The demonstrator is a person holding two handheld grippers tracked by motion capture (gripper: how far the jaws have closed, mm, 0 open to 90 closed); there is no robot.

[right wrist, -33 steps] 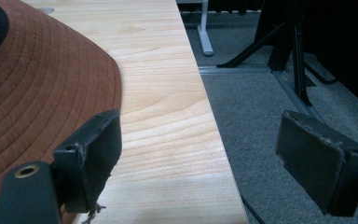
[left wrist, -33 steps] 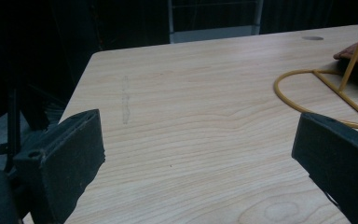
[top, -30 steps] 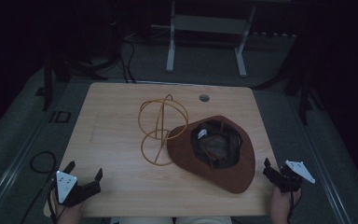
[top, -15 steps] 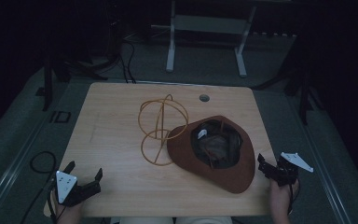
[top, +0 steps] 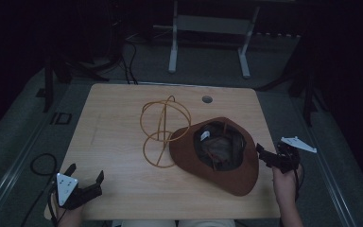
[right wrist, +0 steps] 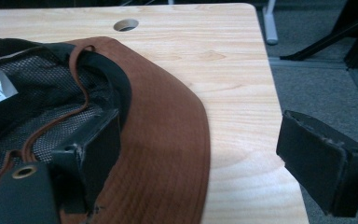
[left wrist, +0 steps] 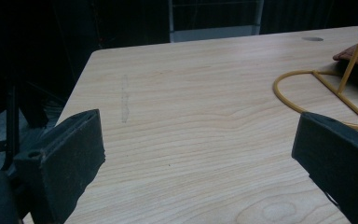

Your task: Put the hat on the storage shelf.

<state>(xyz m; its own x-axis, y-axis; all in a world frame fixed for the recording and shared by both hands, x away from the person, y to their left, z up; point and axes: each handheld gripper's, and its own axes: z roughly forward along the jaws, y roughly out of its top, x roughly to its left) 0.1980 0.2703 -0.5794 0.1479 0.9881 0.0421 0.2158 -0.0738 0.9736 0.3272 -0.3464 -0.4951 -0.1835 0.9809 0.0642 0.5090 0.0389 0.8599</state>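
A brown hat (top: 238, 182) lies upside down at the right of the wooden table (top: 113, 118), its mesh lining and white label facing up. A yellow wire stand (top: 163, 127) stands just left of it, touching the brim. My right gripper (top: 272, 153) is open at the table's right edge. In the right gripper view the gripper (right wrist: 200, 154) straddles the hat's brim (right wrist: 168, 130), one jaw over the lining and the other beyond the table edge. My left gripper (top: 85, 174) is open at the front left corner. Nothing lies between the fingers of the left gripper (left wrist: 200, 154); the wire stand (left wrist: 307, 84) is ahead to the right.
A round cable hole (top: 207, 99) sits near the table's far edge. Behind the table a white frame (top: 208, 42) stands on the dark floor. A cable loop (top: 40, 163) lies on the floor at the left. The table's left half is bare wood (left wrist: 191, 93).
My right gripper has moved left from off the table's right side toward the hat's brim. The left gripper has hardly moved. Hat and stand are where they were.
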